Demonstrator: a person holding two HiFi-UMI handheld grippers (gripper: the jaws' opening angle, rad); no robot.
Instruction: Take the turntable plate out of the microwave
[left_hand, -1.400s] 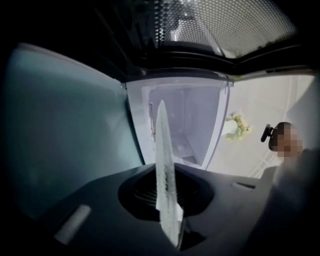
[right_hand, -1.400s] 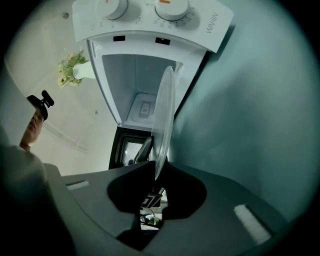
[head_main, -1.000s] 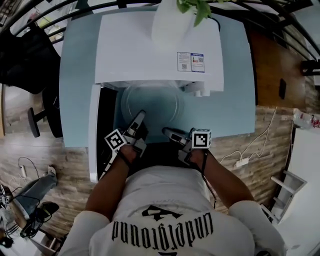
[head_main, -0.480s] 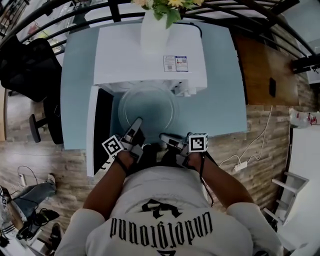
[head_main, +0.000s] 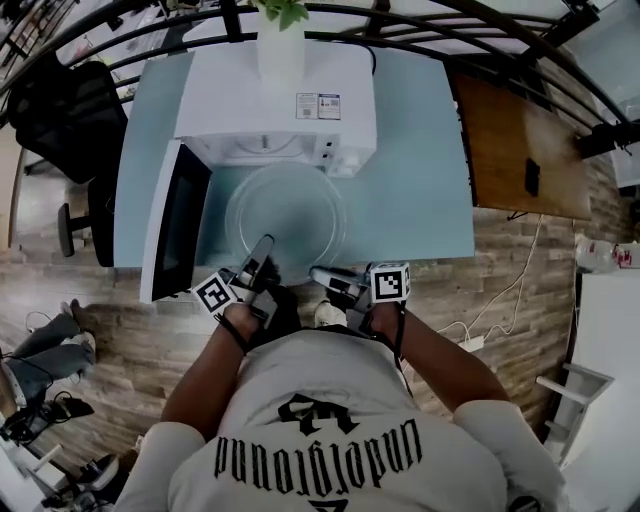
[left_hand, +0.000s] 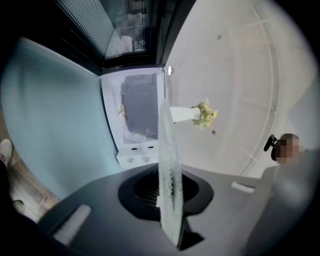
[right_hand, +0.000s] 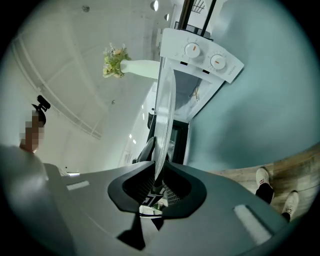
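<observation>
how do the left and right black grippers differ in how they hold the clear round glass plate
The left gripper points diagonally toward the white microwave, reaching over the clear round glass plate's near rim; the right gripper lies almost sideways at that rim. The left gripper's marker cube shows cornerwise, the right gripper's cube squarer. Both are shut on the plate's rim, edge-on between their jaws.

Clear glass turntable plate, white microwave, pale blue table
</observation>
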